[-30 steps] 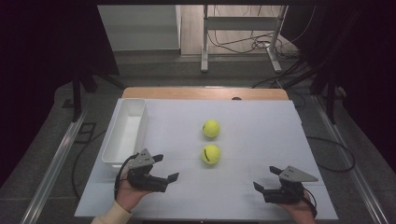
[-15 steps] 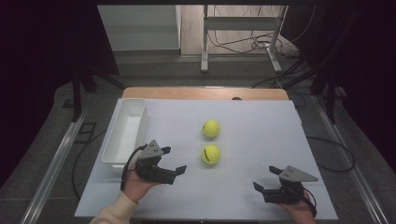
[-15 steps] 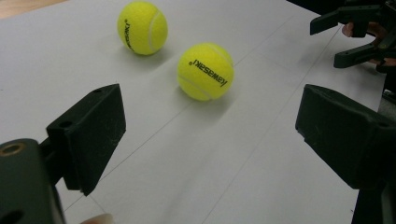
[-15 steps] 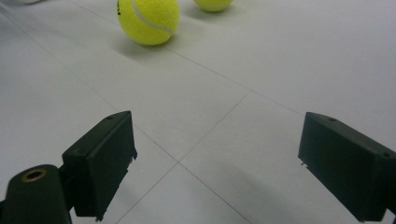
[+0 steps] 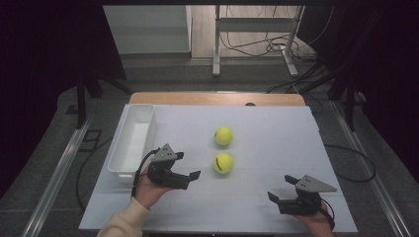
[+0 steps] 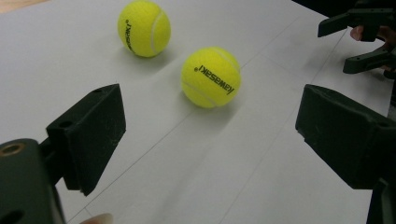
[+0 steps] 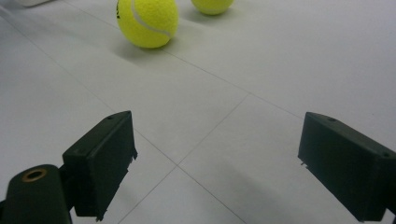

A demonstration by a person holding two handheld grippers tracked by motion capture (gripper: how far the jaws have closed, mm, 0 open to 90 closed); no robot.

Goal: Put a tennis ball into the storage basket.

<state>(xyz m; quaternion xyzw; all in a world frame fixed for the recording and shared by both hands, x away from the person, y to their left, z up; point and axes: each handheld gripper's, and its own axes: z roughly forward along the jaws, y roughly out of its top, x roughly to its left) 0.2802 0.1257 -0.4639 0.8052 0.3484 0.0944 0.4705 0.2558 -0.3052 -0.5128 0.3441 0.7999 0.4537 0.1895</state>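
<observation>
You are facing two yellow tennis balls: the near ball [image 5: 223, 163] is resting mid-desk, black lettering showing; the far ball [image 5: 223, 136] is sitting just behind, apart.

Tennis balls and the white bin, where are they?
Near tennis ball [image 5: 223, 163], high view, middle of its yellow felt.
Far tennis ball [image 5: 223, 136], high view, middle of its top.
White bin [image 5: 122, 170], high view, near rim.
</observation>
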